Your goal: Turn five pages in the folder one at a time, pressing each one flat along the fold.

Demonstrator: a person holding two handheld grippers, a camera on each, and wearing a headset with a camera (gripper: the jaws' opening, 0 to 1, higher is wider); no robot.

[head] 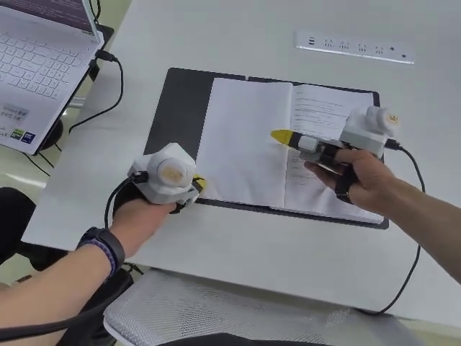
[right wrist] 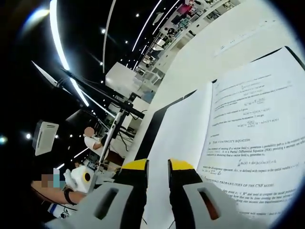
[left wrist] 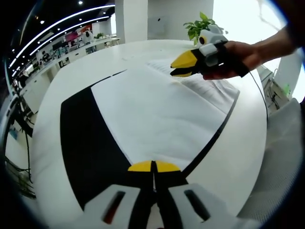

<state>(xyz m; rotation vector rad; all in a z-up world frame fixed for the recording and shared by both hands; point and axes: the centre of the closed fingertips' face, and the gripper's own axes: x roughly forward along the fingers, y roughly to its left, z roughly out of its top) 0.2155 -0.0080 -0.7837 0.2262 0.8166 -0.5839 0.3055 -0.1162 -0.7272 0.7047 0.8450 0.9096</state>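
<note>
The folder (head: 180, 108) lies open on the white bench (head: 252, 43), black cover spread flat, a blank page (head: 241, 137) on the left of the fold and a printed page (head: 324, 108) on the right. The right gripper (head: 281, 136) reaches in over the printed page, its yellow tips at the fold — jaws a narrow gap apart, nothing between them. The left gripper (left wrist: 153, 166) sits at the folder's near edge by the blank page's corner, jaws pressed together. Beyond the folder are a laptop (head: 36, 65) at the far left and a power strip (head: 353, 47) along the far side.
</note>
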